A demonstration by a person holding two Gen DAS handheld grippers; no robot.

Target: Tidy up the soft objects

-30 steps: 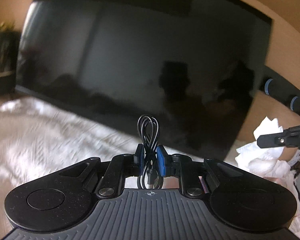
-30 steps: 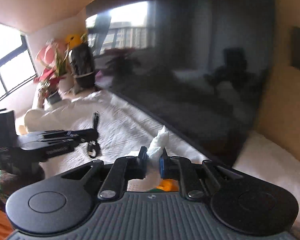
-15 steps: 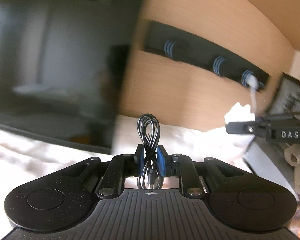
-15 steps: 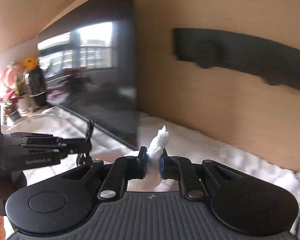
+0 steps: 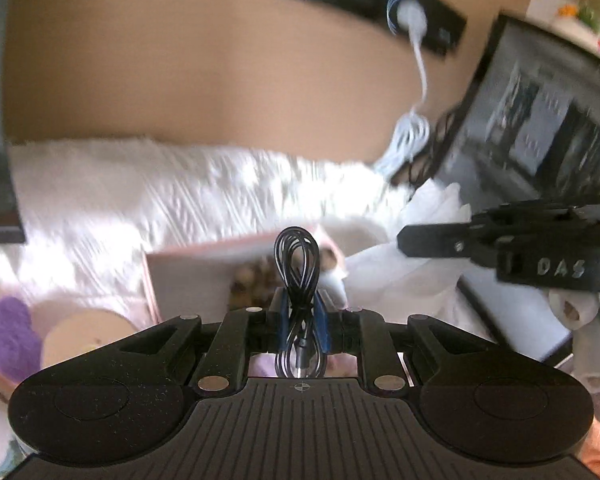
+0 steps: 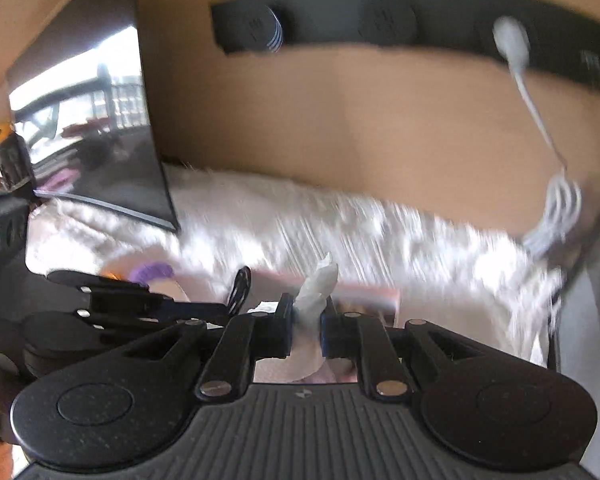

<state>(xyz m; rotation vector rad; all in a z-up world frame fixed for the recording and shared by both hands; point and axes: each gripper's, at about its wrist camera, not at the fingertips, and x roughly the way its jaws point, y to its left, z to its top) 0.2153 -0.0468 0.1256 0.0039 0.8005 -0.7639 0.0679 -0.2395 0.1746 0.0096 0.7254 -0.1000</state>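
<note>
Looks about midway: left gripper (image 5: 302, 320) clamped on the coiled black cable (image 5: 298, 258), right gripper (image 6: 306, 326) pinching a white tissue (image 6: 318, 280), neither dropped off yet, pink box (image 5: 188, 280) just ahead on the white cloth (image 5: 140, 192).

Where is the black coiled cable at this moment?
In the left wrist view the black coiled cable is low in the centre, pinched upright in the left tool, just in front of the pink box.

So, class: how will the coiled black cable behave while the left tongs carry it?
The black cable probably holds its shape: its loops stand upright above the left tongs. It looks light and thin. Loosely bundled, it may sway or unravel if released.
</note>
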